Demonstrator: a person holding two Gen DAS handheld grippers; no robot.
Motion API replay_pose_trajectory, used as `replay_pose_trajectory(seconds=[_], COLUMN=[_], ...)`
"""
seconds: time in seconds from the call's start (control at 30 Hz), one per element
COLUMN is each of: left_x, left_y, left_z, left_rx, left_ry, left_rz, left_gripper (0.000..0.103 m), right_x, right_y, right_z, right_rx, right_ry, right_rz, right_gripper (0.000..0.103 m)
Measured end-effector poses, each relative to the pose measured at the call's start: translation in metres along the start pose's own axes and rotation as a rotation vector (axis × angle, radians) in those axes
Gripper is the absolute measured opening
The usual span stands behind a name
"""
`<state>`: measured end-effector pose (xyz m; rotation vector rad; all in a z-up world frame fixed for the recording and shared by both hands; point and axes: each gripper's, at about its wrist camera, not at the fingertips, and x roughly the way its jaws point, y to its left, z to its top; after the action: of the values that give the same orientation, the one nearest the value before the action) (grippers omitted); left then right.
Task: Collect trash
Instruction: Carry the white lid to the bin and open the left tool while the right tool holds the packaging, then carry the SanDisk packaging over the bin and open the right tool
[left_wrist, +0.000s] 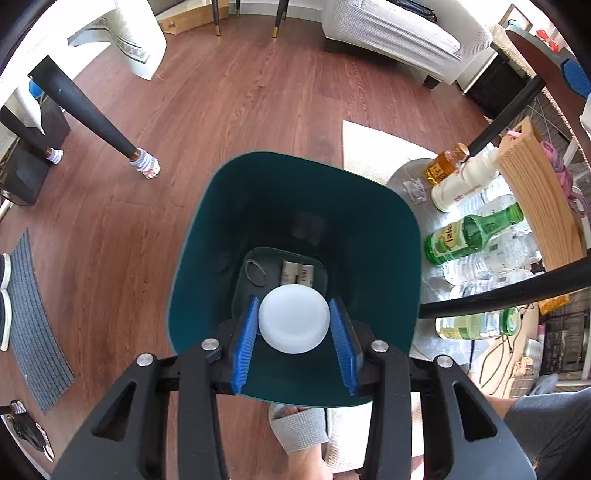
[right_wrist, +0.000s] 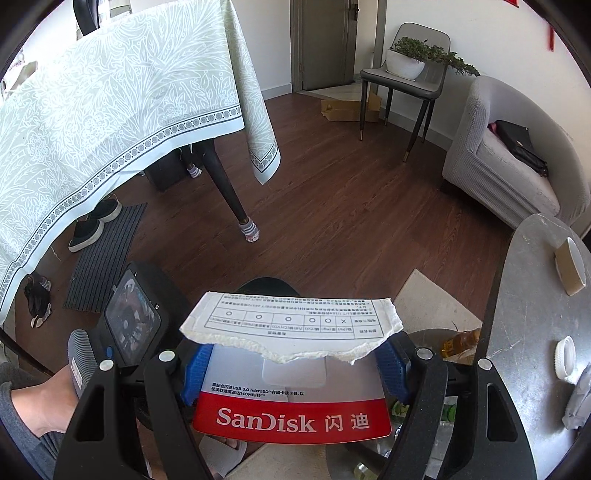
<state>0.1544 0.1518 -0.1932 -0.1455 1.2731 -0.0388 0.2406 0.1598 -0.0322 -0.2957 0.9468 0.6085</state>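
Note:
In the left wrist view my left gripper (left_wrist: 293, 321) is shut on a round white plastic lid (left_wrist: 293, 318) and holds it over the open dark green trash bin (left_wrist: 207, 236). A rubber band and small boxes lie at the bin's bottom (left_wrist: 280, 271). In the right wrist view my right gripper (right_wrist: 291, 362) is shut on a torn SanDisk card package (right_wrist: 288, 328), held flat above the floor. The left gripper's body (right_wrist: 129, 325) shows at the lower left of that view.
Bottles (left_wrist: 469, 236) lie on a low round tray right of the bin. A silver table (right_wrist: 535, 332) at the right holds a white cap (right_wrist: 565, 358) and a tape roll (right_wrist: 570, 267). A table leg (left_wrist: 92, 118), doormat (left_wrist: 37, 317) and sofa (right_wrist: 517, 166) stand around.

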Motion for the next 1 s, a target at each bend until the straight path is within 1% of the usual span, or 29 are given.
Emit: replay_pose_trajectory(seconds=[0.03,0.13,0.27,0.33,0.47,0.63,0.67,0.73,0.8,0.9,1.0], left_x=[-0.001,-0.009,-0.029,-0.044,-0.081,-0.122,-0.128,-0.141,-0.15,-0.16,-0.171], left_y=[0.001,0.005,0.012,0.014,0.012,0.011,0.01,0.006,0.001,-0.009,-0.015], left_z=[0.0,0.0,0.002,0.004,0.005,0.01,0.011,0.014,0.016,0.019,0.023], left_rx=[0.001,-0.005,-0.038,-0.072,-0.1,-0.125,-0.123,-0.095,-0.077,-0.04,-0.009], left_ry=[-0.008,-0.032,-0.091,-0.138,-0.24,-0.343,-0.36,-0.396,-0.421,-0.442,-0.465], left_rz=[0.014,0.02,-0.009,-0.039,-0.074,-0.091,-0.097,-0.073,-0.075,-0.071,-0.068], left_gripper=[0.049,0.051,0.052,0.053,0.053,0.051,0.05,0.05,0.047,0.042,0.039], right_x=[0.002,0.009,0.016,0.021,0.034,0.053,0.056,0.063,0.071,0.084,0.098], right_y=[0.0,-0.002,-0.004,-0.004,-0.011,-0.007,-0.005,-0.001,0.003,0.008,0.012], right_z=[0.0,-0.001,0.0,-0.002,-0.007,-0.015,-0.017,-0.02,-0.023,-0.028,-0.034], right_rx=[-0.001,0.011,0.011,0.006,0.027,0.011,0.01,0.003,-0.013,-0.028,-0.041], right_ry=[0.002,0.014,0.017,0.019,0.037,0.071,0.078,0.092,0.107,0.13,0.154], right_rz=[-0.002,-0.005,-0.014,-0.021,-0.035,-0.035,-0.031,-0.019,-0.016,-0.009,0.008], right_gripper=[0.076,0.076,0.076,0.076,0.076,0.076,0.076,0.076,0.076,0.076,0.076])
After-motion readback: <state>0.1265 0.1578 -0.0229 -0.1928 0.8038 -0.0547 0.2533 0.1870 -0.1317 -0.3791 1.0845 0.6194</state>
